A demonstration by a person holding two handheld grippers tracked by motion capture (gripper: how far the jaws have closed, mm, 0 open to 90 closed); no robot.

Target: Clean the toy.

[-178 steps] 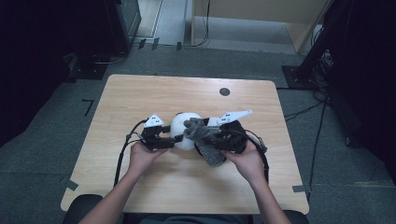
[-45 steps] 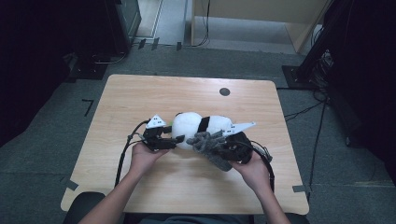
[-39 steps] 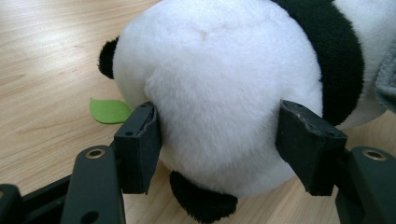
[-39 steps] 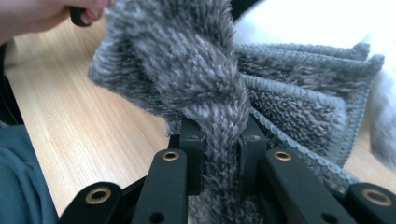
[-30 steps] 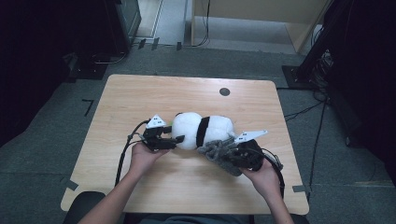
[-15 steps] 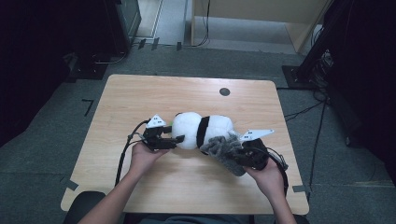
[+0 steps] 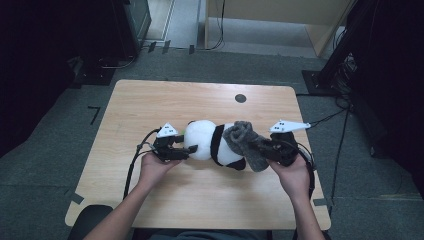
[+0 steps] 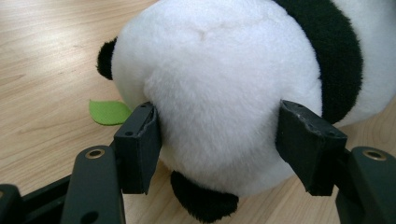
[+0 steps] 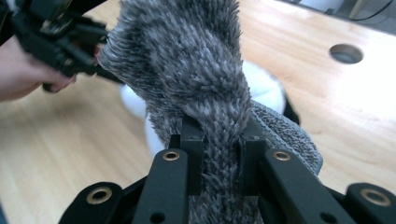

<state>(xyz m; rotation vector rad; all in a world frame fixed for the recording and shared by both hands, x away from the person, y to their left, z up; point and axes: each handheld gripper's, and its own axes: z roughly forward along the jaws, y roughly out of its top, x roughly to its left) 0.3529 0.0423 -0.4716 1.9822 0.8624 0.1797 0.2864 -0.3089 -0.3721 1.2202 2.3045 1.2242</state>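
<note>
While the plush panda [image 7: 215,145] lies on its side mid-table [image 7: 150,100], the left gripper [image 8: 217,140] clasps its white head between both jaws. The right gripper [image 9: 217,158] pinches a fuzzy grey cloth [image 9: 196,70], whose free end drapes over the panda's rear.

Your right gripper [image 9: 218,154], bottom centre, is clamped on a fuzzy grey sock [image 9: 196,70] rising thru mid-frame. Behind it, bits of a white plush [image 9: 266,88] on the wooden desk [image 9: 70,140]. Upper left: your other hand [image 9: 28,74] w/ its gripper. Round hole [image 9: 345,53] upper right.
</note>
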